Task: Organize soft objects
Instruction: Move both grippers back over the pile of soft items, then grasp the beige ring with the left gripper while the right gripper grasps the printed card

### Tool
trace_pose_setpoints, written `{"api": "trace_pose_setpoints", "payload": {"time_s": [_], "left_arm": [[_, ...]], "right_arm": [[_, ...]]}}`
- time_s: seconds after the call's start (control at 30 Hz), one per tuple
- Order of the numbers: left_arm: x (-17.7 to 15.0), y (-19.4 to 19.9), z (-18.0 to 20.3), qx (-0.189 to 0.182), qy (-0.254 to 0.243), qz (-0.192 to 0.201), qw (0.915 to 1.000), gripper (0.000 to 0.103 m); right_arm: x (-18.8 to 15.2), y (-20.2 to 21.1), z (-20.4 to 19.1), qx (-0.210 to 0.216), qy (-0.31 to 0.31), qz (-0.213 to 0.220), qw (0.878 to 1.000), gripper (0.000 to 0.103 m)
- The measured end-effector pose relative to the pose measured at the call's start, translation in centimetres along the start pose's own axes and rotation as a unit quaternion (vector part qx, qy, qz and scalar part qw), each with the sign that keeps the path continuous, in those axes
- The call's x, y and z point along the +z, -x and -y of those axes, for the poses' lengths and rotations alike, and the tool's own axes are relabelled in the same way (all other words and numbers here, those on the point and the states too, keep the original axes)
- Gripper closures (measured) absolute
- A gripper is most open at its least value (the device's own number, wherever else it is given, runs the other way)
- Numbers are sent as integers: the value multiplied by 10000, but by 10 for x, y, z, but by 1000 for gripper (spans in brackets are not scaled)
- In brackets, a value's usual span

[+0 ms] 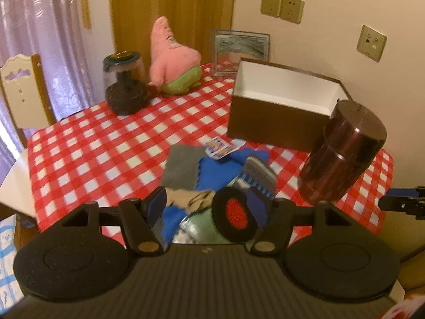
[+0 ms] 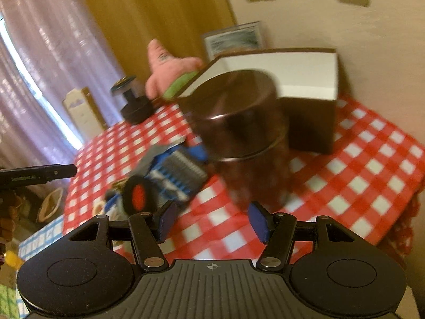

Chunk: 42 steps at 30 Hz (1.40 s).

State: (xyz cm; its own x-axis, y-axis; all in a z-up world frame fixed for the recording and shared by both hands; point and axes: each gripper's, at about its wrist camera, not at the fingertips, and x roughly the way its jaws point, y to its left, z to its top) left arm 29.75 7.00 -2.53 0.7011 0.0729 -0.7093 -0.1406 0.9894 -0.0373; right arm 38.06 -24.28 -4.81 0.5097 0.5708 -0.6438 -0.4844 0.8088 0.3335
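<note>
Both tools angled downward over the desk (image 1: 106, 143): left tool (image 1: 207, 207) spread above cloths (image 1: 212, 170), right tool (image 2: 212, 222) spread, empty.

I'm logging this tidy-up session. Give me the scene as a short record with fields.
surface: table with red-and-white checked cloth
container: open brown box, white inside, nothing visible in it
soft pile: grey cloth, blue cloth and other items heaped at the near edge
plush: pink starfish toy at the far side, apart from the pile
hard items: dark brown canister; clear jar
left gripper: open above the pile
right gripper: open, empty
</note>
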Motion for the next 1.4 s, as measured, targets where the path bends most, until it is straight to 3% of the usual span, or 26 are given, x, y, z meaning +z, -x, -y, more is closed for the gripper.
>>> {"api": "trace_pose_setpoints", "payload": {"time_s": [0.5, 0.83, 1.1, 1.4], "left_arm": [[-51, 26, -39, 219, 301, -253, 9990, 38], [-65, 21, -56, 365, 435, -274, 9980, 38], [-63, 0, -64, 527, 295, -231, 9979, 39], [-68, -58, -78, 613, 101, -544, 9966, 45]], "right_arm": [[-17, -38, -65, 401, 395, -317, 9979, 43], [-22, -68, -90, 540, 708, -465, 9949, 43], [-12, -92, -102, 521, 984, -334, 9932, 43], [-1, -122, -101, 423, 1086, -334, 9926, 43]]}}
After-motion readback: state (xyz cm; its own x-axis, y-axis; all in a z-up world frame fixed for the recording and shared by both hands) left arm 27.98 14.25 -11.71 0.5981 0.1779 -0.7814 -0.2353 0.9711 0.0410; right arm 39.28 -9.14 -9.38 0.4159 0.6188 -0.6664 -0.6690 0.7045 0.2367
